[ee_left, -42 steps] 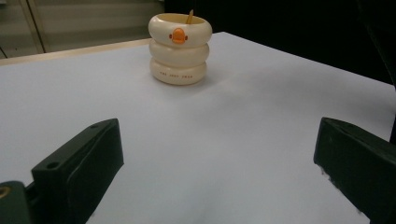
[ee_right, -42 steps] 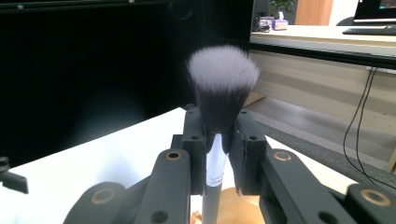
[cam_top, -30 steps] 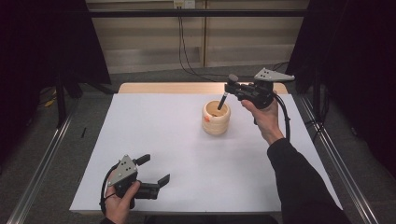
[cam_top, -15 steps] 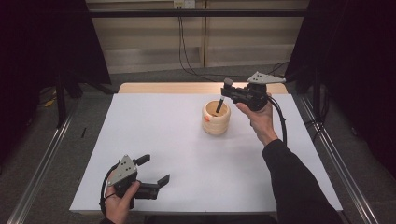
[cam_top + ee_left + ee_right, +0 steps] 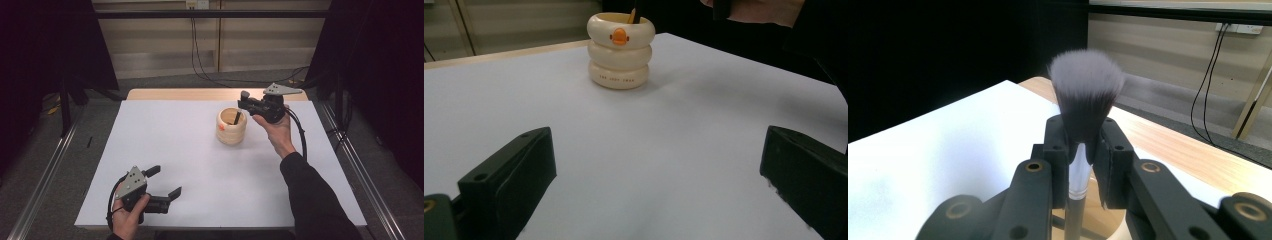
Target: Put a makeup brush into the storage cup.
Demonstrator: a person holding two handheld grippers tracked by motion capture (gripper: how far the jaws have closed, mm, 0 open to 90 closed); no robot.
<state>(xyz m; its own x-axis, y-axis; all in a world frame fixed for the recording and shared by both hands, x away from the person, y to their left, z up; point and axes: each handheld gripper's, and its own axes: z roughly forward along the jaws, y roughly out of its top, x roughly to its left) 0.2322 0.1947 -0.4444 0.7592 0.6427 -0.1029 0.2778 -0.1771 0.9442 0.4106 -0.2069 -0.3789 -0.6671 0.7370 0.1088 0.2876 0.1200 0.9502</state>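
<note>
The work in hand looks like putting a makeup brush (image 5: 1083, 100) into the cream holder (image 5: 231, 127), and it is well along. The brush handle is already reaching down into the holder's mouth, with the bristles standing up above the right tongs (image 5: 245, 105). What is left, by my judgement, is letting go and lifting the tongs clear.

The holder is standing on the white table (image 5: 165, 150) toward its far edge, right of the middle.

The right tongs are clamping the brush just below the bristles, jaws nearly together on the metal collar.

The left tongs (image 5: 165, 181) are resting near the table's near left corner, jaws standing wide apart, gripping nothing and touching only the table.
</note>
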